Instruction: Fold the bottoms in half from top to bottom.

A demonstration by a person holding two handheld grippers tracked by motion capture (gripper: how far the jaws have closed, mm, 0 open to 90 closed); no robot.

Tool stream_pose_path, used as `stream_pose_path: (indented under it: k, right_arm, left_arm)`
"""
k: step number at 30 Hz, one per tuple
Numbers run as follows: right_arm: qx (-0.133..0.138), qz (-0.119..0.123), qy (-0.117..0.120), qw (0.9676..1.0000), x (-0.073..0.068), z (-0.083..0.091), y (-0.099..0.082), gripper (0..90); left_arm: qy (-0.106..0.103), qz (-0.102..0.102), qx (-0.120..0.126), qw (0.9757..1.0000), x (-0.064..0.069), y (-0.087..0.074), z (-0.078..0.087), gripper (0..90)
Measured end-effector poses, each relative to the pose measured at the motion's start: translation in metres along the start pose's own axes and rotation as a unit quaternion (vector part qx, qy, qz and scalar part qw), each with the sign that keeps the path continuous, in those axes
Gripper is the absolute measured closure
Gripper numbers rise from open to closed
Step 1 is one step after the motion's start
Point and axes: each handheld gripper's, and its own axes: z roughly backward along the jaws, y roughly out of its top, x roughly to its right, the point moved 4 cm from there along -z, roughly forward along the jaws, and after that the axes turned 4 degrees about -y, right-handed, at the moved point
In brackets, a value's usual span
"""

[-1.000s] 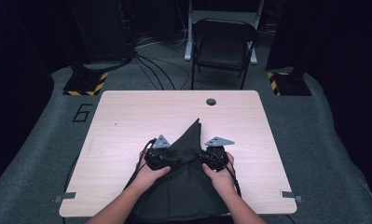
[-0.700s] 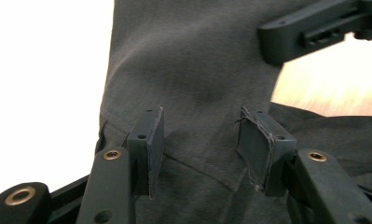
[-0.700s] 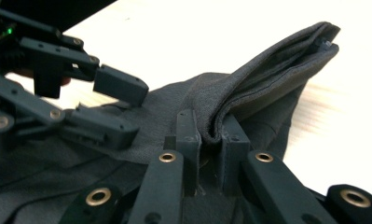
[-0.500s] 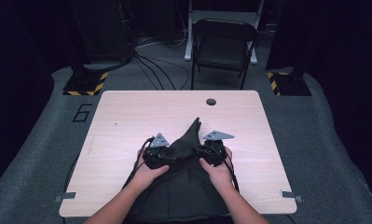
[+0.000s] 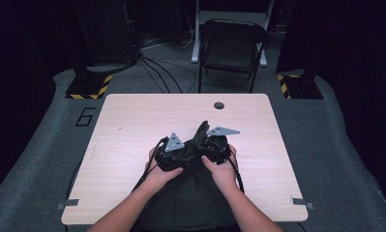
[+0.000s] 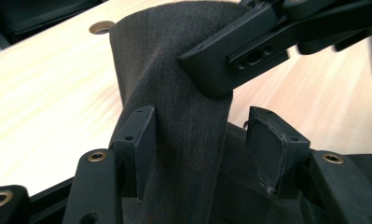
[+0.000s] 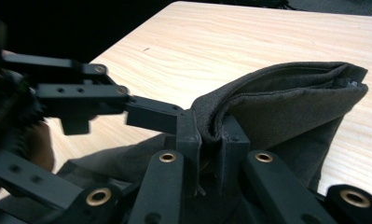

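The left gripper (image 6: 200, 140) has just been opening, its jaws standing apart around a fuzzy dark cloth (image 5: 193, 193) without pressing it. The right gripper (image 7: 210, 140) pinches a thick folded edge of that soft cloth, lifted in a peak. It lies on the near middle of a pale wood-grain table (image 5: 132, 121) over grey carpet, a folding chair (image 5: 231, 46) beyond.

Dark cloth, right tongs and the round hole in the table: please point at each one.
dark cloth (image 7: 286, 100), right gripper view, on its raised folded part.
right tongs (image 7: 210, 140), right gripper view, between the tips shut on the cloth.
round hole (image 5: 219, 105), high view, on its dark middle.
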Motion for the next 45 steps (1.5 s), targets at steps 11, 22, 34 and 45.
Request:
stream_pose_path:
  k: [11, 22, 34, 45]
  right_arm:
    - [0.008, -0.027, 0.006, 0.9996, -0.002, -0.001, 0.005, 74.8]
    - [0.019, -0.011, 0.001, 0.9998, 0.001, 0.017, -0.018, 62.6]
    - [-0.075, 0.085, 0.039, 0.9928, -0.041, -0.009, -0.075, 58.6]
    - [-0.141, 0.079, 0.008, 0.9868, -0.016, -0.025, -0.102, 58.3]
  left_arm:
    - [0.025, 0.009, -0.01, 0.9996, -0.008, 0.004, -0.006, 70.5]
    - [0.045, 0.048, 0.004, 0.9978, -0.04, 0.021, 0.012, 84.7]
    - [0.062, 0.049, 0.017, 0.9967, -0.065, 0.052, 0.032, 85.0]
    - [0.081, 0.072, 0.039, 0.9933, -0.093, 0.064, 0.046, 85.1]
